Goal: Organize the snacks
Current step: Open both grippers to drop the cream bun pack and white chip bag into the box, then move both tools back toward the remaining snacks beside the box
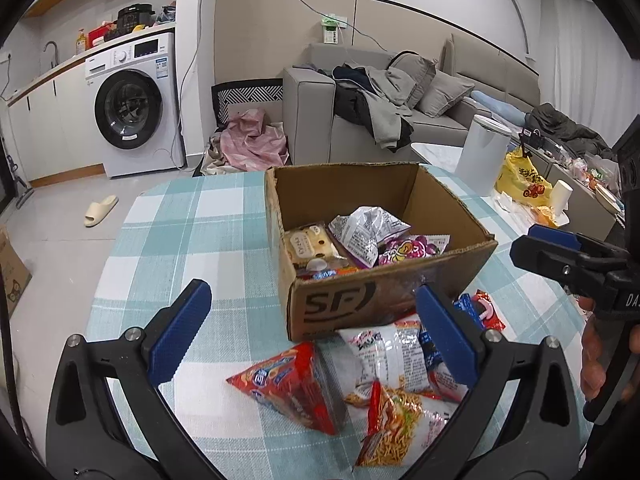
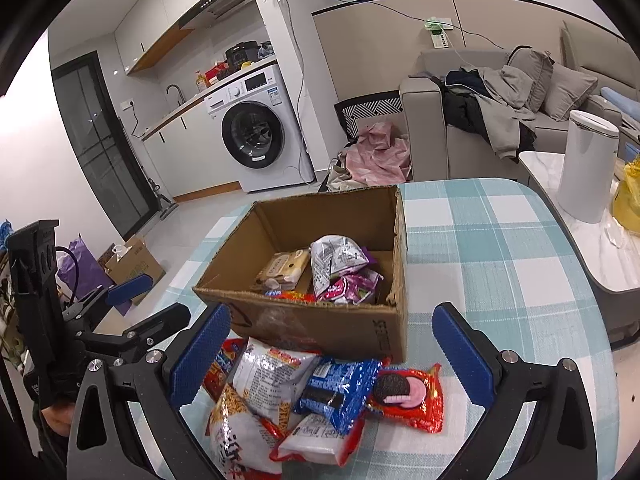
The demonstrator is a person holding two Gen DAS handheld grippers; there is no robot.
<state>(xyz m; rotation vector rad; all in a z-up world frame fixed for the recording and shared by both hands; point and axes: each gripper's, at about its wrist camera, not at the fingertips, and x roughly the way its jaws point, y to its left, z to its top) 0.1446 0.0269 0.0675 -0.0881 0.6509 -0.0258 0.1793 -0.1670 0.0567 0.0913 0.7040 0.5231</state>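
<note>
An open cardboard box (image 1: 380, 308) stands on the checked tablecloth and holds a silver packet (image 1: 368, 232), a purple packet (image 1: 412, 250) and a pale cake pack (image 1: 306, 242). Loose snacks lie in front of it: a red triangular packet (image 1: 292, 388), a white packet (image 1: 384, 356), a noodle packet (image 1: 396, 420). The right wrist view adds a blue Oreo pack (image 2: 340, 388) and a red Oreo pack (image 2: 412, 396). My left gripper (image 1: 310, 294) is open above the pile, holding nothing. My right gripper (image 2: 332, 314) is open too, its jaws straddling the pile without touching it.
The tablecloth (image 1: 180, 240) ends at a rounded edge behind the box. A white canister (image 2: 588, 168) and a yellow bag (image 1: 524, 180) stand on a low table to the right. A sofa with clothes (image 1: 380, 108) and a washing machine (image 1: 132, 108) are beyond.
</note>
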